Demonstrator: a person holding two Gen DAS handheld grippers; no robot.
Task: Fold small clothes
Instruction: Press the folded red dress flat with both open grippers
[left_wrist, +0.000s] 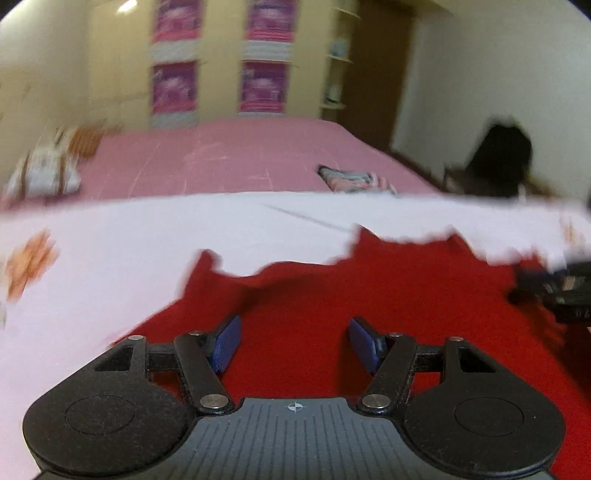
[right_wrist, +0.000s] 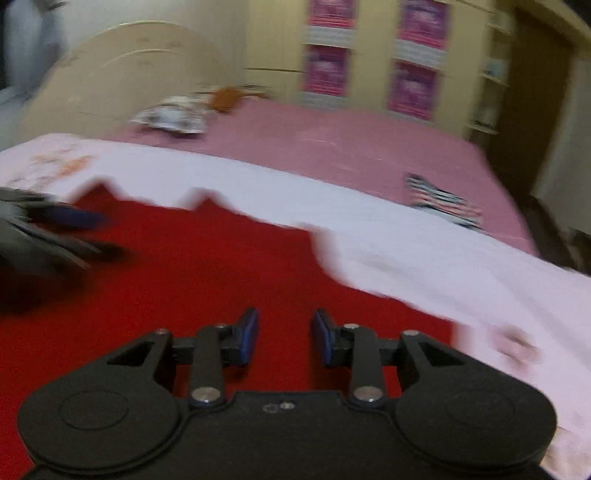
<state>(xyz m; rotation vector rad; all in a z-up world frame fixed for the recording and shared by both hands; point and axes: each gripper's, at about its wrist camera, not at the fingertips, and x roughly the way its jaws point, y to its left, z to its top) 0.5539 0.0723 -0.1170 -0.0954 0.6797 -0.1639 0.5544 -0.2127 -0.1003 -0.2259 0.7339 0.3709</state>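
A red garment (left_wrist: 369, 302) lies spread on a white sheet (left_wrist: 147, 236) on the bed; it also shows in the right wrist view (right_wrist: 207, 266). My left gripper (left_wrist: 293, 341) is open and empty, just above the red cloth. My right gripper (right_wrist: 284, 338) is open and empty, also over the red cloth. The right gripper appears at the right edge of the left wrist view (left_wrist: 561, 291), and the left gripper appears blurred at the left edge of the right wrist view (right_wrist: 48, 232). Both views are motion-blurred.
A folded striped garment (left_wrist: 354, 179) lies on the pink bedspread (left_wrist: 229, 158) beyond the sheet; it also shows in the right wrist view (right_wrist: 443, 201). Patterned cloth (right_wrist: 173, 116) lies near the cream headboard (right_wrist: 122, 74). A dark object (left_wrist: 502, 158) stands right of the bed.
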